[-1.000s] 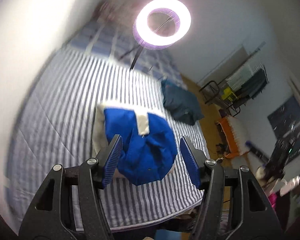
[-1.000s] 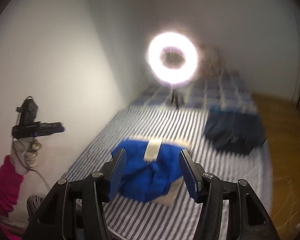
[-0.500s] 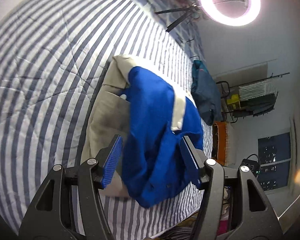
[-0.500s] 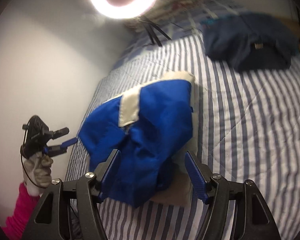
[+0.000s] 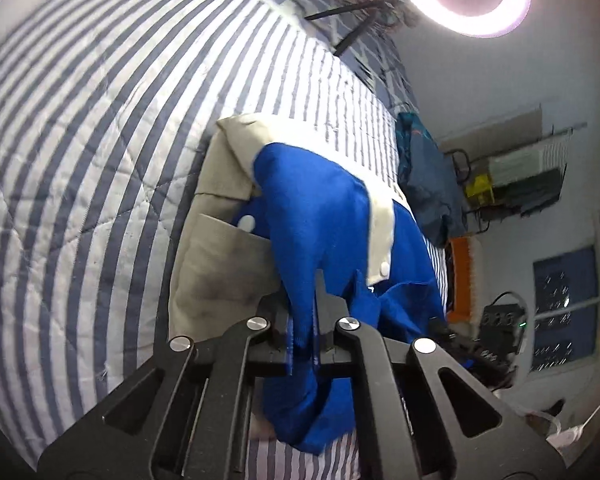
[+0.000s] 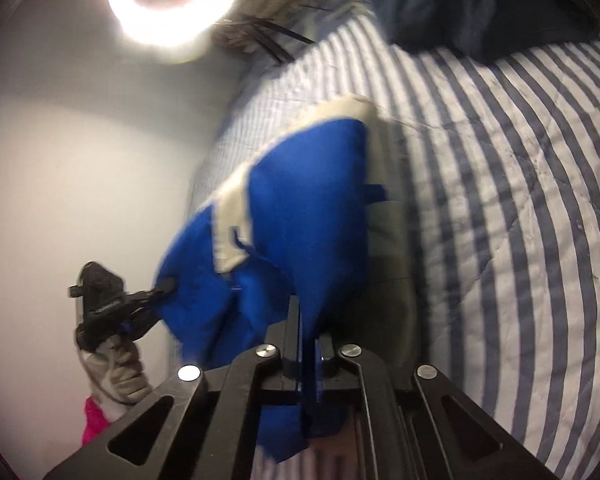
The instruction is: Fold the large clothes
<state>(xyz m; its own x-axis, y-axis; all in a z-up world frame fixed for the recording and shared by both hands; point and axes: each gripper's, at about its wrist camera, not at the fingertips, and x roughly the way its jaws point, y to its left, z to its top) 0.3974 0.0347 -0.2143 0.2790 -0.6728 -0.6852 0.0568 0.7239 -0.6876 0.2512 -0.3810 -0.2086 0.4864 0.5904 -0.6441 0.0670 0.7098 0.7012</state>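
Left wrist: jacket between tool jaws

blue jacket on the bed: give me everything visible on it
The blue jacket looks like a bright blue woven garment with cream panels, a cream strap carrying a white snap, and another white snap near a cream pocket flap. It lies crumpled, not yet folded, on the striped quilt, its near edge hanging over the bed's side. The left gripper and right gripper have just closed, each pinching blue fabric at that near edge. The dark garment farther up the bed lies apart from it.
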